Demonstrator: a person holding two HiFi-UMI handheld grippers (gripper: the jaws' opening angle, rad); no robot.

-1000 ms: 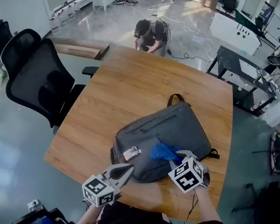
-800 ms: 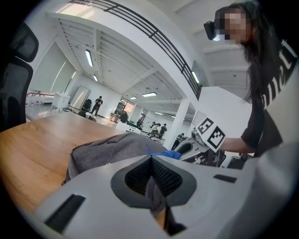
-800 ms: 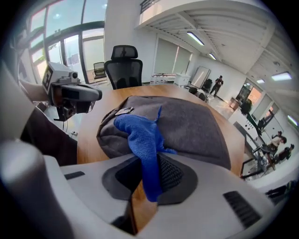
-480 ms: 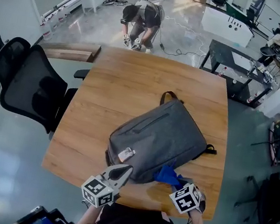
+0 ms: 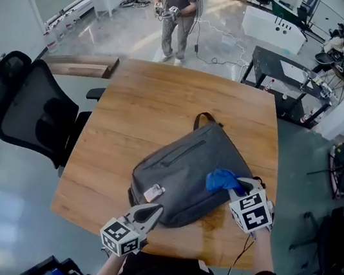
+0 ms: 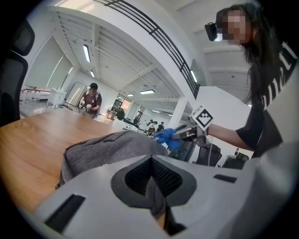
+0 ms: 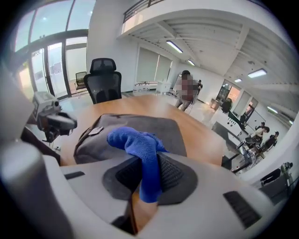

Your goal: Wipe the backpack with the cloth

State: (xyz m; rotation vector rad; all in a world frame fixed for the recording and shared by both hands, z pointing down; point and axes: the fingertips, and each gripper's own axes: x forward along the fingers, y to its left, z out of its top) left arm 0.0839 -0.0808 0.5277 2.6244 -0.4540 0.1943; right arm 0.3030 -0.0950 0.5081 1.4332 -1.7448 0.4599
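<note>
- The grey backpack [image 5: 186, 169] lay flat on the wooden surface [image 5: 145, 103], toward the near right part, with its top handle pointing away from the person.
- The right tongs [image 5: 236, 189] were clamped on the blue cloth [image 5: 220, 179]. The right gripper view showed a strip of it pinched between the pads, with a bunched wad ahead of the tips. In the head view that wad rested on the backpack's right side.
- The left tongs [image 5: 154, 210] were closed at the backpack's near edge. The left gripper view showed grey fabric between the pads, apparently a fold of the bag, pinched to steady it.
- The step in hand looked like a wiping stroke across the front panel, starting from the right side.
- The cloth seemed light, soft and limp. A grip on a fold, leaving the wad free to rub, suited it, though hard dragging could pull it out of the pads.
- The backpack appeared soft-sided and slack, so it would likely wrinkle or slide on the smooth wood. A seam, edge or strap was the firmest place to hold.
- The small tag [image 5: 153, 192] and the zip [image 5: 186, 152] might snag the cloth.
</note>
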